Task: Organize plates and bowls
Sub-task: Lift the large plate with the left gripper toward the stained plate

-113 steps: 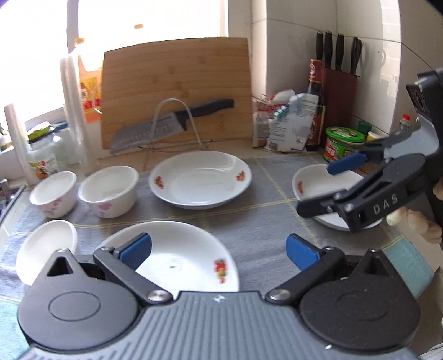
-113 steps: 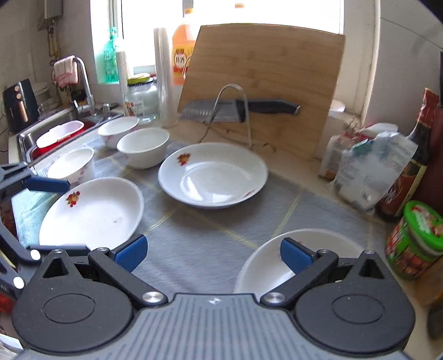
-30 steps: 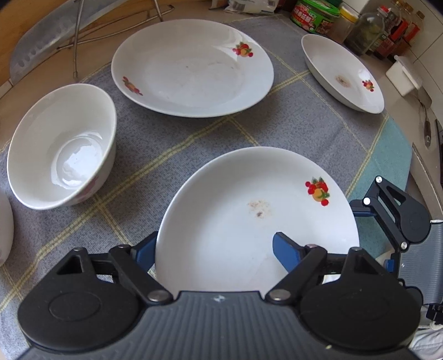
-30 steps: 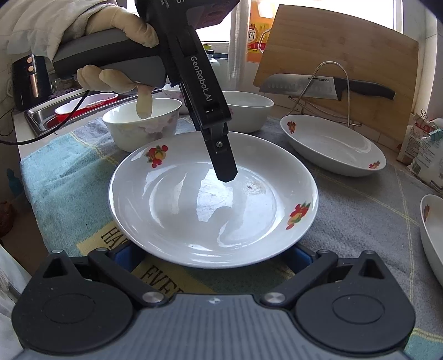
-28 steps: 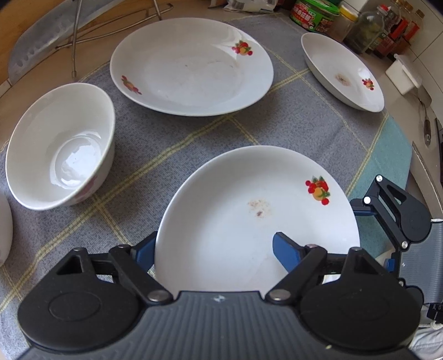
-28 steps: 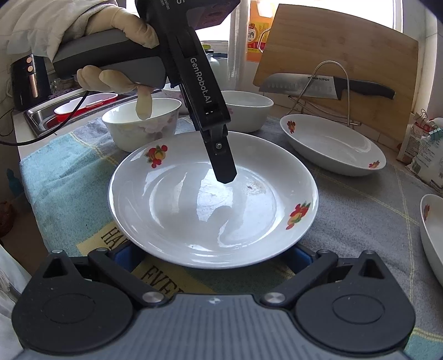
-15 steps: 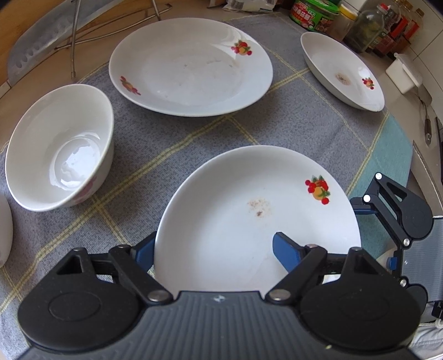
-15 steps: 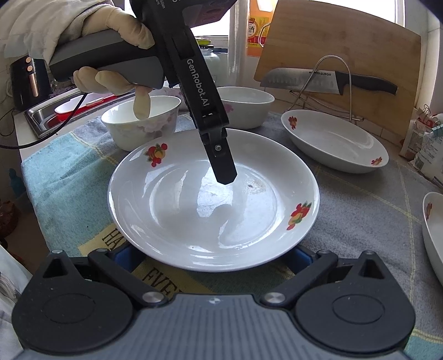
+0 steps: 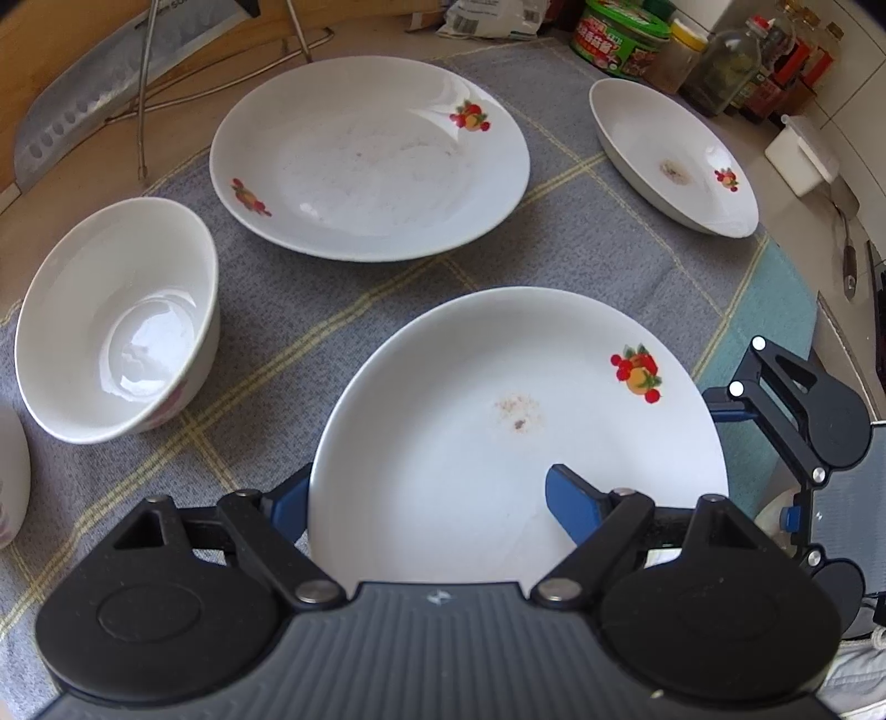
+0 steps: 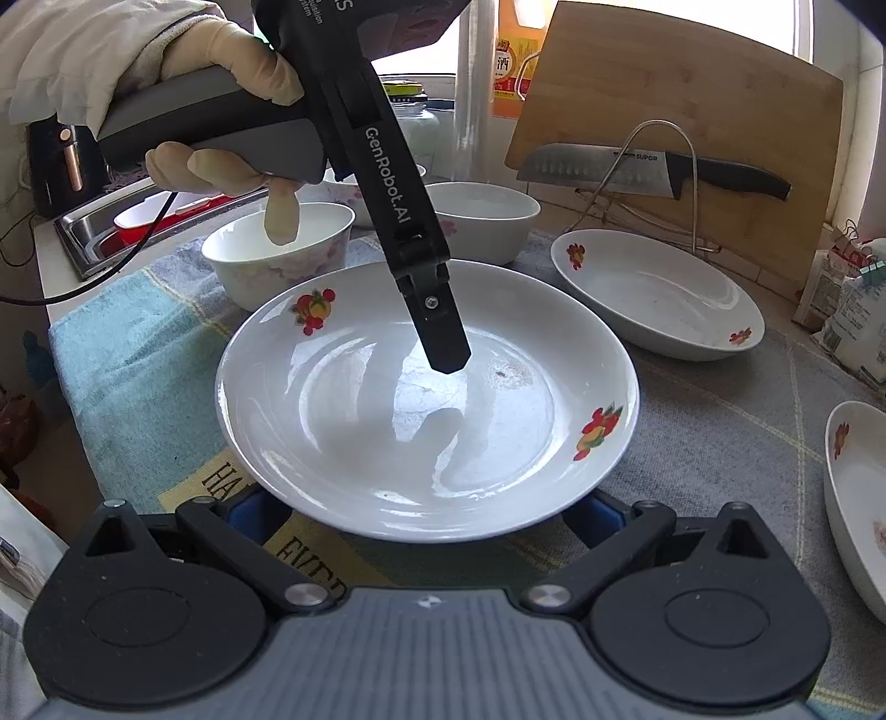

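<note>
A white plate (image 9: 498,387) with fruit prints lies on the grey checked cloth (image 9: 332,310). My left gripper (image 9: 429,493) points steeply down and straddles its rim. One blue pad (image 9: 570,498) hangs over the inside and the other is half hidden behind the rim. In the right wrist view that inner finger (image 10: 437,332) hovers just above the plate (image 10: 387,432). My right gripper (image 10: 426,515) is open, its two pads tucked under the plate's near edge and mostly hidden. From the left wrist view the right gripper (image 9: 797,421) shows beside the plate.
A larger plate (image 9: 365,160) and a smaller one (image 9: 664,149) lie farther back on the cloth. A bowl (image 9: 111,321) stands to the left, with more bowls (image 10: 482,221) near the sink (image 10: 111,221). A knife (image 10: 609,166) rests on a wire rack before the cutting board (image 10: 692,83). Jars (image 9: 620,33) line the back.
Since the earliest frames both grippers have come down to the nearest plate, the left astride its rim and the right at its edge. Over the last second almost nothing has moved.
</note>
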The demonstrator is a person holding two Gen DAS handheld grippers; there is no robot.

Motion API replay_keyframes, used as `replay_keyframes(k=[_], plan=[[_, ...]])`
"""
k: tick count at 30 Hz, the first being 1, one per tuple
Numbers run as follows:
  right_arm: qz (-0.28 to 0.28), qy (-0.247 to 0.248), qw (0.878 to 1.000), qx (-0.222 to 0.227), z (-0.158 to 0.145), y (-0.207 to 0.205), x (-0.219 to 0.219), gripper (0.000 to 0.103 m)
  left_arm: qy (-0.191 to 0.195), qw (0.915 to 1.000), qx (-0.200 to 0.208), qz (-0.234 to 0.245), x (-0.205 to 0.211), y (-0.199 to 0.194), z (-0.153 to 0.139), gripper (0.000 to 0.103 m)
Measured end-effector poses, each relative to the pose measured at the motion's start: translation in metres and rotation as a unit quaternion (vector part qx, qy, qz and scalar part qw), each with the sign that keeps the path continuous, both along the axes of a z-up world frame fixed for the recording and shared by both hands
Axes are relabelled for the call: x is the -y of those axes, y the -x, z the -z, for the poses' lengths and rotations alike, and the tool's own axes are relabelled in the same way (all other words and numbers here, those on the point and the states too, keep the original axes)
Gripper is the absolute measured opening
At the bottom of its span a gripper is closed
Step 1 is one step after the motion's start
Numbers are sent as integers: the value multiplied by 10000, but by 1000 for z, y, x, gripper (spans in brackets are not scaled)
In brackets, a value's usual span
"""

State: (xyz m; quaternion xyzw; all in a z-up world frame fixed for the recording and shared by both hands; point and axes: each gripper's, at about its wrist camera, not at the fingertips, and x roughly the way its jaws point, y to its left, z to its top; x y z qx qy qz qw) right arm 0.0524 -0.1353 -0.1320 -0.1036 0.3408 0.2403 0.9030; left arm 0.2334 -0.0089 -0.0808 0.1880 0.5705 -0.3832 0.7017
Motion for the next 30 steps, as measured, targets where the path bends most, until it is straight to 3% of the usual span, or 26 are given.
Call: replay_keyframes(k=[30], plan=[[-100, 147, 9997, 152, -27, 1, 72, 103, 81, 9997, 233, 26, 74, 4, -24, 85]])
